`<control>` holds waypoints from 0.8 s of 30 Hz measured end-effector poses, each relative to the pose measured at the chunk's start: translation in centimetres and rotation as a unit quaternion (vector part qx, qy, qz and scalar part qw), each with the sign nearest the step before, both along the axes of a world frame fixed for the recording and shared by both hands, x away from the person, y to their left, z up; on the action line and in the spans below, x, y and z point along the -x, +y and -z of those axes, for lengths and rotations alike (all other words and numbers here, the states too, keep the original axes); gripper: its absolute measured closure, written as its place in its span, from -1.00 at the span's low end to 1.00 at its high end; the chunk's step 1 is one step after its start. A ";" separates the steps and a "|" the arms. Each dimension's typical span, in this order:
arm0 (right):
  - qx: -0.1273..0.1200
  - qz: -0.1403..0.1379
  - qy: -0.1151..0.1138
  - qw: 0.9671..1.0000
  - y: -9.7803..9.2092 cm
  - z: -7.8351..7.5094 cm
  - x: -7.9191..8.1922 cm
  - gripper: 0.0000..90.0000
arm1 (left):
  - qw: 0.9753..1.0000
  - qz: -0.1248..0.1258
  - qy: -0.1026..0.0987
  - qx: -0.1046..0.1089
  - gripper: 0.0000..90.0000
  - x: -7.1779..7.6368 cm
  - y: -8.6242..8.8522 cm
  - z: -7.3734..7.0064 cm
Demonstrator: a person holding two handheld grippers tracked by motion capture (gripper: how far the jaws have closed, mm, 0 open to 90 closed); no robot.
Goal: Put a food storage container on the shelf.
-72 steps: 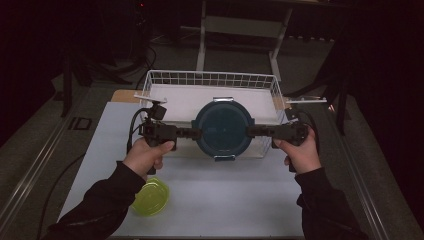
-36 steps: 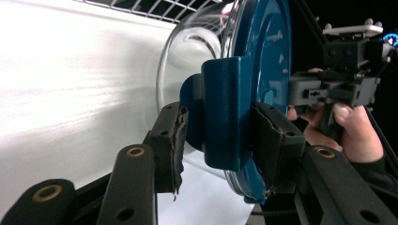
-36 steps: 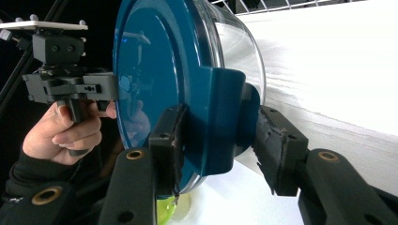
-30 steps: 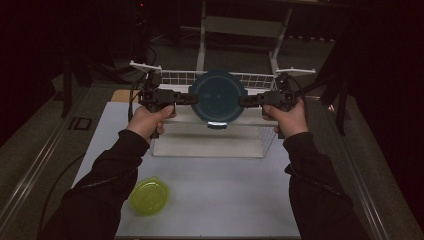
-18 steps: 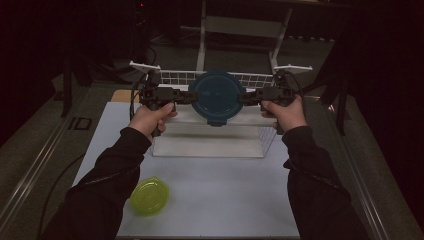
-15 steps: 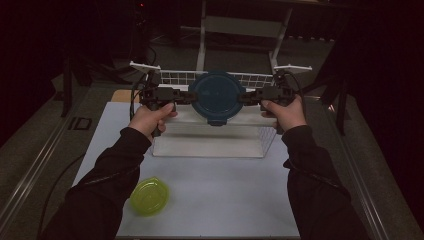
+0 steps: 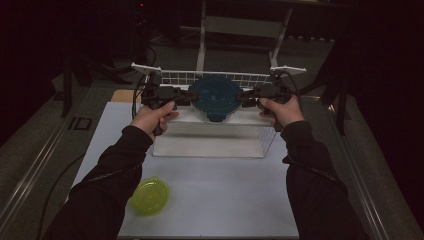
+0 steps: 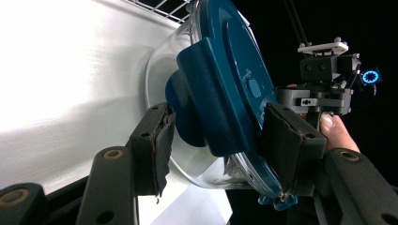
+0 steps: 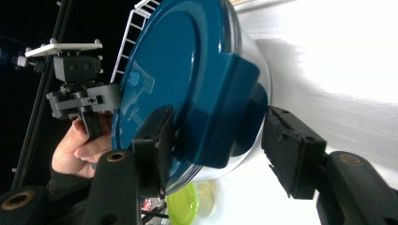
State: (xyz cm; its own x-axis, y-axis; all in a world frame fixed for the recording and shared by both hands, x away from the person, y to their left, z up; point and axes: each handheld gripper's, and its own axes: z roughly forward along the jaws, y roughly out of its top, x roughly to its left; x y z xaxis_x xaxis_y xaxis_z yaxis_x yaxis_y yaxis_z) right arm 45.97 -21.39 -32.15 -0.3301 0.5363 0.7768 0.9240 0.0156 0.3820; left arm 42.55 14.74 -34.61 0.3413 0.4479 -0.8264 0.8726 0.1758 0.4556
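Black long sleeves (image 7: 125,165); black grippers with brass-coloured screws (image 8: 114,154).

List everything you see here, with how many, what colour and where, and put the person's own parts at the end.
Round container with lid: one, clear bowl with dark blue clip lid, held up between both grippers over the wire basket.
Wire basket: one, white, far middle of the mat.
Small lid: one, yellow-green, near left of the mat.
Mat: one, white, covers the tabletop.
Left gripper: one, black, on the container's left clip.
Right gripper: one, black, at the container's right clip.
Left hand: one, dark sleeve, holds the left gripper.
Right hand: one, dark sleeve, holds the right gripper.
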 end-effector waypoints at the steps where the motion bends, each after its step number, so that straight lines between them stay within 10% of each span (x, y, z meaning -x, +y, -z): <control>1: 0.000 0.000 0.000 1.000 0.0 0.0 0.0 -0.04 | 1.000 -0.001 0.001 0.001 -0.04 0.0 0.0 0.0; 14: 0.035 0.006 -0.051 0.998 -0.2 -0.9 1.5 -0.15 | 0.997 -0.024 -0.051 -0.052 -0.15 1.3 0.2 -1.3; 24: 0.088 0.009 -0.153 0.984 -0.2 -2.6 5.2 -0.08 | 0.983 -0.044 -0.146 -0.099 -0.16 5.0 0.1 -2.6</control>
